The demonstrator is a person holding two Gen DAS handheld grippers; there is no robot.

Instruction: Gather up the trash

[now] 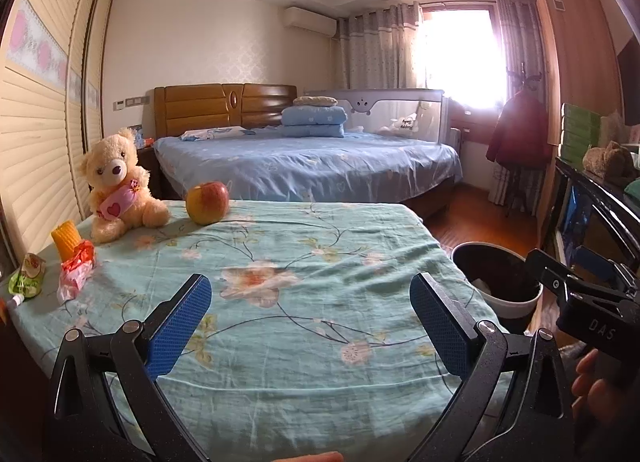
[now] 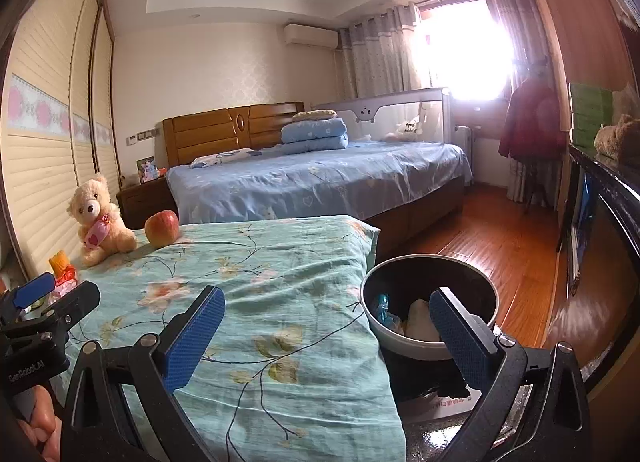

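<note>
On the floral teal tablecloth (image 1: 280, 302), trash lies at the far left: a crumpled orange-and-white wrapper (image 1: 76, 272) and a green snack packet (image 1: 28, 276). My left gripper (image 1: 310, 322) hovers open over the cloth's middle, nothing between its blue pads. A dark bin with a white rim (image 2: 430, 302) stands on the floor by the table's right edge, with crumpled white and blue scraps inside. My right gripper (image 2: 326, 334) is open and empty, straddling the table edge and the bin. The wrapper (image 2: 66, 280) also shows in the right wrist view, behind the left gripper's body.
A teddy bear (image 1: 116, 186), an apple (image 1: 208, 202) and a yellow corn-like toy (image 1: 66, 240) sit on the table's far left part. A blue bed (image 1: 304, 166) lies beyond. A dark cabinet (image 2: 600, 222) lines the right side, with wood floor (image 2: 480, 246) between.
</note>
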